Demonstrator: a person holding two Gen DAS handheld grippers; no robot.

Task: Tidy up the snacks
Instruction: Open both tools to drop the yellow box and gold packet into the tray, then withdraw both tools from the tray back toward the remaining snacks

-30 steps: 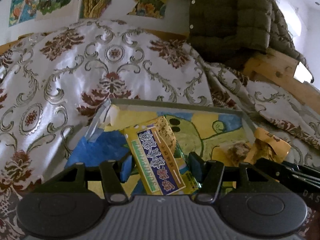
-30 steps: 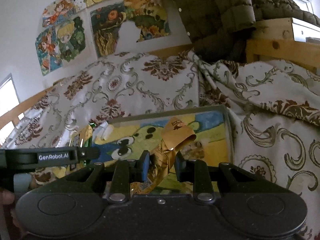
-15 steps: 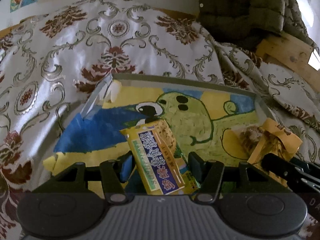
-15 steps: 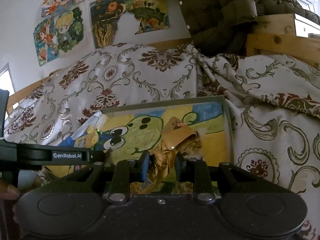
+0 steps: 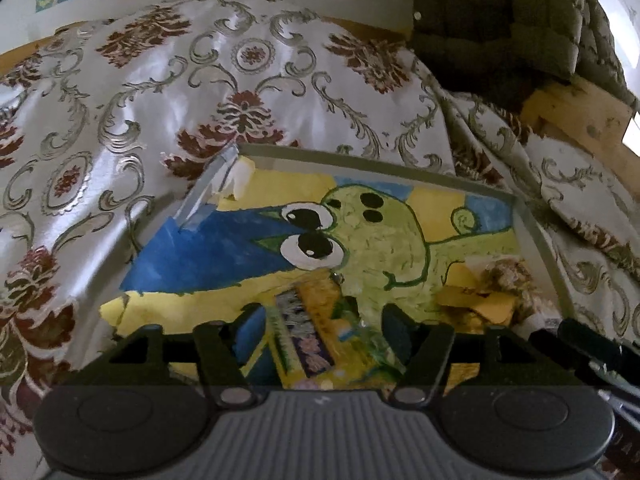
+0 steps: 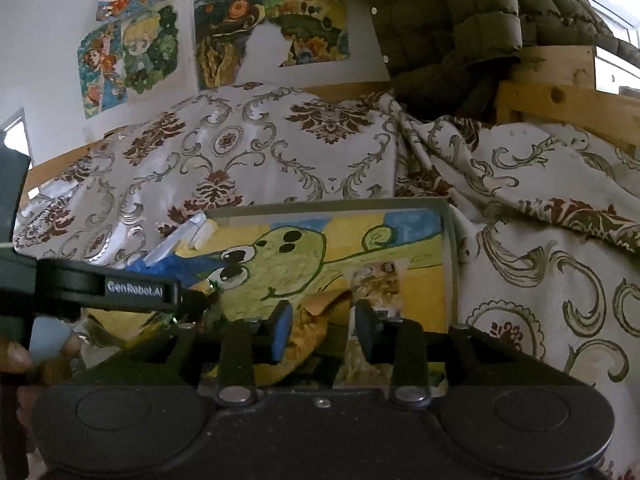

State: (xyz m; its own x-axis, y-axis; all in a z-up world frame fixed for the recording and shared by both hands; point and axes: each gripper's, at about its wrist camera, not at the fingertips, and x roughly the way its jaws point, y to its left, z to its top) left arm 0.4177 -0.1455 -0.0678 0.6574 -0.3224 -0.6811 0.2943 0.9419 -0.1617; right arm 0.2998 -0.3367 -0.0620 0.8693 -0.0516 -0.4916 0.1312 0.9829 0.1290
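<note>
A shallow grey-rimmed tray (image 5: 360, 160) with a painted green frog on its floor lies on the patterned bedspread. My left gripper (image 5: 322, 332) hangs over the tray's near side. Its jaws are opening, and a blurred yellow snack packet with a blue label (image 5: 308, 332) sits loose between the pads. My right gripper (image 6: 322, 326) is at the tray's right end (image 6: 448, 248), jaws opening. A gold snack packet (image 6: 378, 284) lies slumped on the tray floor between and beyond its fingers. The same gold packet (image 5: 484, 296) shows at the right in the left wrist view.
The white and maroon bedspread (image 5: 248, 80) surrounds the tray. A dark quilted jacket (image 6: 448, 28) hangs over a wooden frame (image 6: 560, 92) at the back right. Posters (image 6: 132, 56) cover the wall. A hand (image 6: 20, 360) holds the left gripper's finger (image 6: 136, 289) at the left edge.
Both pairs of jaws have widened. The yellow packet has dropped lower between the left fingers. The gold packet, upright before, has fallen flat into the tray.
</note>
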